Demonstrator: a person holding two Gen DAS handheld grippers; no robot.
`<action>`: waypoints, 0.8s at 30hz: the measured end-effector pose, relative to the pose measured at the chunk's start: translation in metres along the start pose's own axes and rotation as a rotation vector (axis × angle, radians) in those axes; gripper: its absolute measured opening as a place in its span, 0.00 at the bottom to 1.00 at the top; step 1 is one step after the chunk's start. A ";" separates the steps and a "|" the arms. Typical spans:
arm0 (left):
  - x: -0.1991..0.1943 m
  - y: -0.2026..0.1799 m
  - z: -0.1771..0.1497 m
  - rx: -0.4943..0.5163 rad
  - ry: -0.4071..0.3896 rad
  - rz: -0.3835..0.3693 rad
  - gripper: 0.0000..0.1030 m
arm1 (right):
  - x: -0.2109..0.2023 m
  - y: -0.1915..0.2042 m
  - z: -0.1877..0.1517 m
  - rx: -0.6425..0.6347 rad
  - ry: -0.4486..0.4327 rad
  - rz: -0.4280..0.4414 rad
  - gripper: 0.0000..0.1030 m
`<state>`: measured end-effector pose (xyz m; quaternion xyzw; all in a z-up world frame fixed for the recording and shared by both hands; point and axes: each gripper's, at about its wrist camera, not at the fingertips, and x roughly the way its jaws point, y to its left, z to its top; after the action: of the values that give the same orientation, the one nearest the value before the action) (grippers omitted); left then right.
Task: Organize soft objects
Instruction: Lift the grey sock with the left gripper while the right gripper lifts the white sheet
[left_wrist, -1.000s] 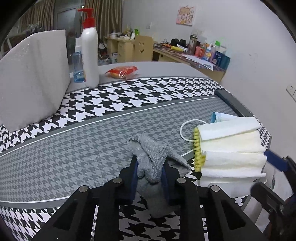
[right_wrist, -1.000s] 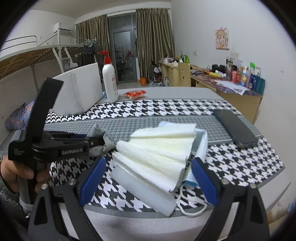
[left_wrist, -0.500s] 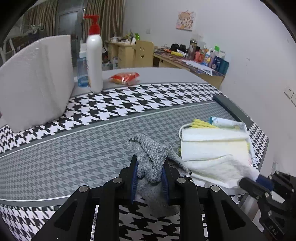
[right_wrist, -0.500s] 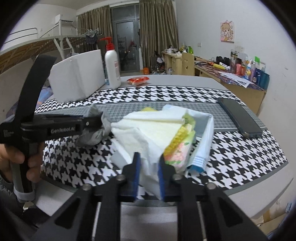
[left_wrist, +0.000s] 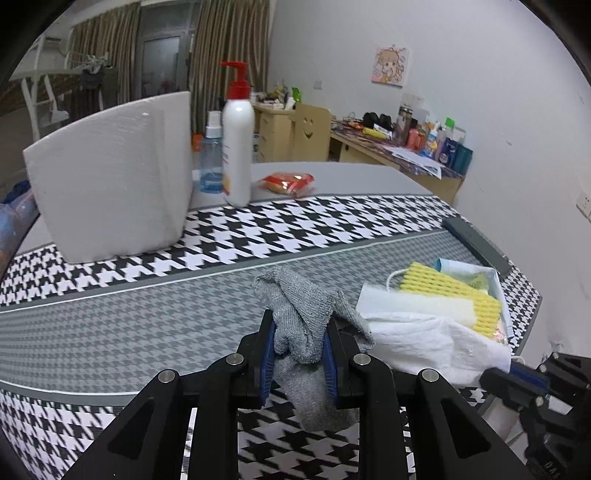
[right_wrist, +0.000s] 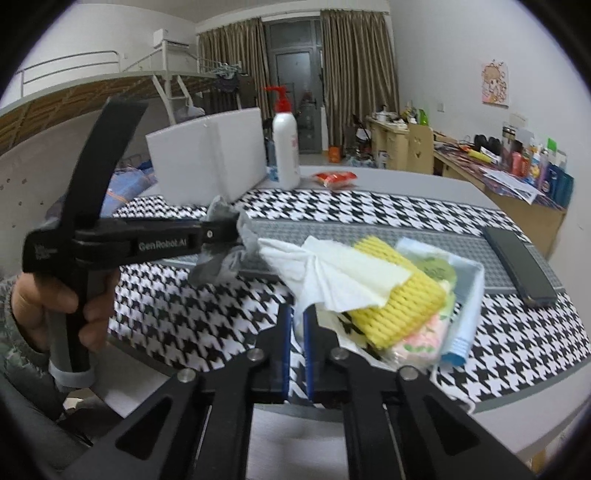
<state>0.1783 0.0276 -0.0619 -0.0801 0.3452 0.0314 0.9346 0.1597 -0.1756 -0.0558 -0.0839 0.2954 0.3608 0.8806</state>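
- Grey sock sat pinched between the blue pads of the left gripper, its toe hanging below the jaws over the houndstooth cloth.
- "GenRobot.AI" was printed in pale letters on that gripper's side; a hand held its grip.
- White tissue was clamped by the right gripper, whose jaws had just been closing onto it and stood nearly together.
- Just right of the sock lay the pile: tissue, yellow foam net, pale blue mask.
- Beyond the sock stood a white foam box and a red-capped pump bottle; its label was too small to read.
- Far right of the sock, a dark phone lay flat.
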 end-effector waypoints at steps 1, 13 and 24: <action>-0.002 0.002 0.000 -0.003 -0.004 0.004 0.23 | -0.001 0.001 0.003 -0.003 -0.011 0.004 0.08; -0.026 0.021 0.001 -0.008 -0.051 0.034 0.24 | 0.004 0.013 0.021 -0.039 -0.044 0.027 0.08; -0.025 0.025 0.000 -0.026 -0.045 0.027 0.24 | 0.013 0.031 0.017 -0.188 -0.014 -0.021 0.60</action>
<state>0.1569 0.0525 -0.0489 -0.0868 0.3246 0.0502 0.9405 0.1536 -0.1392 -0.0471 -0.1665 0.2532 0.3783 0.8747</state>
